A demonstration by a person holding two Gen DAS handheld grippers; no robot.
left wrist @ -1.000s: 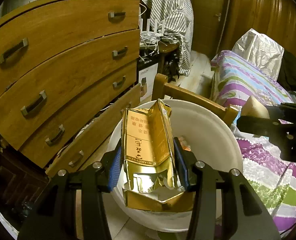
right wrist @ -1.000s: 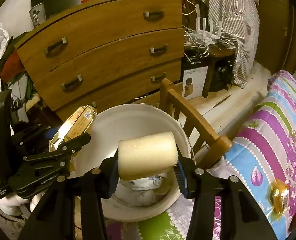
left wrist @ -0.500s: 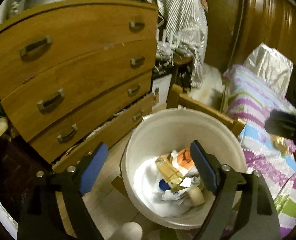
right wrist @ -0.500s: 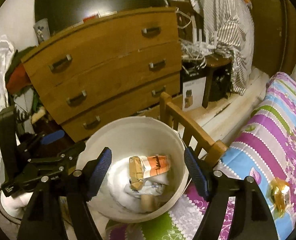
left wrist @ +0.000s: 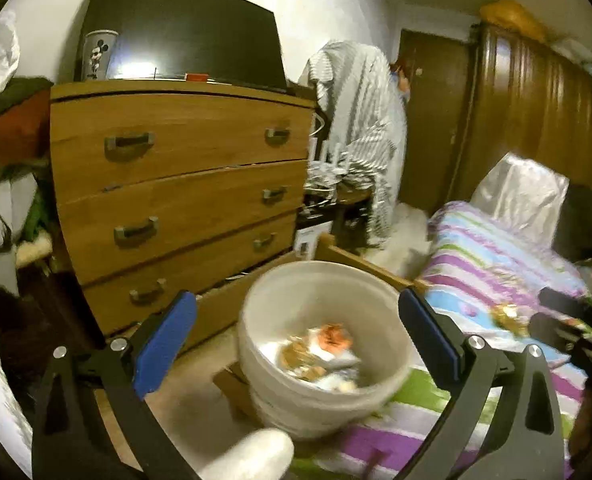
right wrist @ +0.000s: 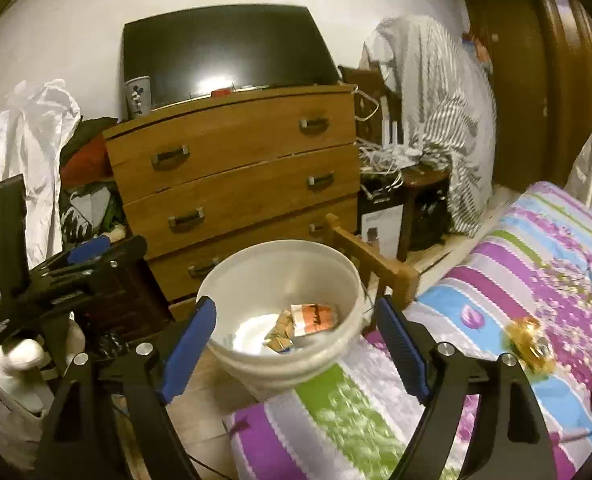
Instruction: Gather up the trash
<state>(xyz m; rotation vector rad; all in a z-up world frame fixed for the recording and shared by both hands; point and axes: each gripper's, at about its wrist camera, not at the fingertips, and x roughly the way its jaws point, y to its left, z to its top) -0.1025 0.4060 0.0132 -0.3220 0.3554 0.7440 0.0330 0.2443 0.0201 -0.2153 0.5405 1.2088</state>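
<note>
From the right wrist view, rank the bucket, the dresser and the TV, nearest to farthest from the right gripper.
1. Bucket, just beyond the open right gripper, beside the bed.
2. Dresser, behind the bucket, against the wall.
3. TV, on top of the dresser, farthest back.

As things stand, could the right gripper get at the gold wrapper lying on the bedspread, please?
Probably yes. The right gripper is open and empty, and the gold wrapper lies uncovered on the bedspread just off to its right, with nothing between them.
</note>
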